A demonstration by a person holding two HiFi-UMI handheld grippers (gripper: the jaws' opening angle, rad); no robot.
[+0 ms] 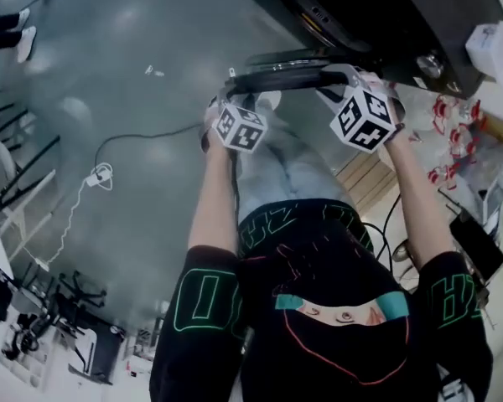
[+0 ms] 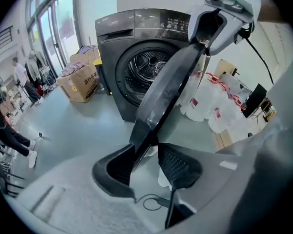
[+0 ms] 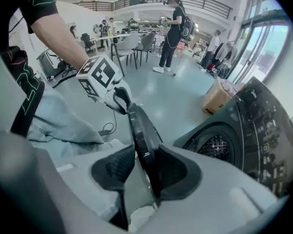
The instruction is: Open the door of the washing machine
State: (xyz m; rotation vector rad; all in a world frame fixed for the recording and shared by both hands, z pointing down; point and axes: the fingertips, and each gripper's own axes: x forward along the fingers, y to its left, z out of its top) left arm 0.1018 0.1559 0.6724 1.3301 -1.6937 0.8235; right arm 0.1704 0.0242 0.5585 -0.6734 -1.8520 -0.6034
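Observation:
The dark washing machine point(image 1: 360, 7) stands with its drum point(image 2: 146, 72) exposed and its round door point(image 1: 289, 69) swung out toward me. Both grippers sit on the door's dark rim, left gripper point(image 1: 228, 89) at one end and right gripper point(image 1: 356, 78) at the other. In the left gripper view the door's edge point(image 2: 166, 87) runs between the jaws of the left gripper point(image 2: 145, 147), lying against the left pad and meeting the tip of the right one. In the right gripper view the rim point(image 3: 139, 126) sits between the right gripper's point(image 3: 146, 152) jaws, pressed to the right pad.
Cardboard boxes point(image 2: 80, 82) stand left of the machine and white bags with red print point(image 2: 210, 101) lie at its right. A cable with a power strip point(image 1: 101, 174) lies on the grey floor. Several people point(image 3: 173, 28) and chairs are farther off in the hall.

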